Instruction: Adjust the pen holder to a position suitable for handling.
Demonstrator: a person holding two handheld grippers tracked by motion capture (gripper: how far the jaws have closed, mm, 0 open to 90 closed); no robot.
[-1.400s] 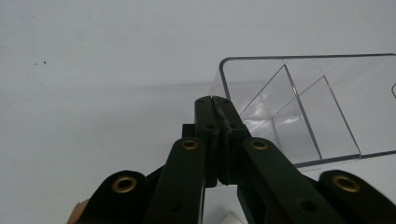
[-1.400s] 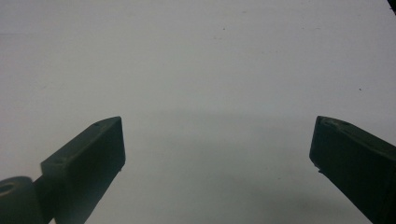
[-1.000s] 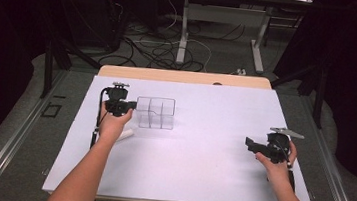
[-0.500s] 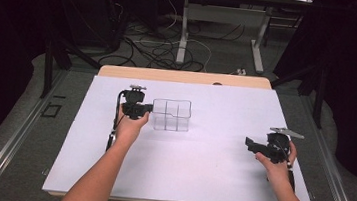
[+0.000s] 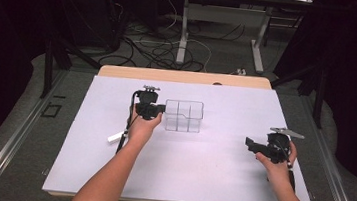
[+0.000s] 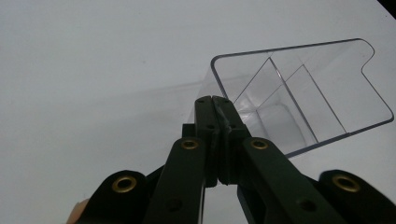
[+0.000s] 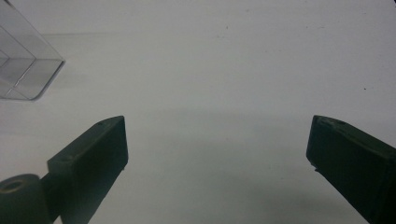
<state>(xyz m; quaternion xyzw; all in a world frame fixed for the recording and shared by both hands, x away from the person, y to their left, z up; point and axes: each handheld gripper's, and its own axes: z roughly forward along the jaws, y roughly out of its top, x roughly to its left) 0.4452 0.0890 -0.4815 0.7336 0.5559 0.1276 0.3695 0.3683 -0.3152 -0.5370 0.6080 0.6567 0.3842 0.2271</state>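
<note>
A clear plastic box (image 5: 183, 116) with inner dividers stands just left of the middle of the white table cover (image 5: 199, 173). My left gripper (image 5: 162, 110) is at its left side, shut on the left wall. The left gripper view has the black jaws pressed together on the rim of the clear box (image 6: 303, 84), with my left gripper (image 6: 213, 100) meeting at the near corner. My right gripper (image 5: 249, 142) hovers at the table's right, pointing left, open. In the right gripper view my right gripper (image 7: 217, 135) has nothing between its jaws, and a corner of the clear box (image 7: 21, 70) is at upper left.
A small white tag (image 5: 115, 137) lies by the left gripper's cable. The wooden table edge (image 5: 184, 77) runs along the back. Beyond it are floor cables (image 5: 162, 48) and table legs (image 5: 183, 35). A metal rail (image 5: 6, 138) flanks the left side.
My left gripper has moved right across the table, and the clear box has gone right with it. The right gripper has stayed in place, open.
</note>
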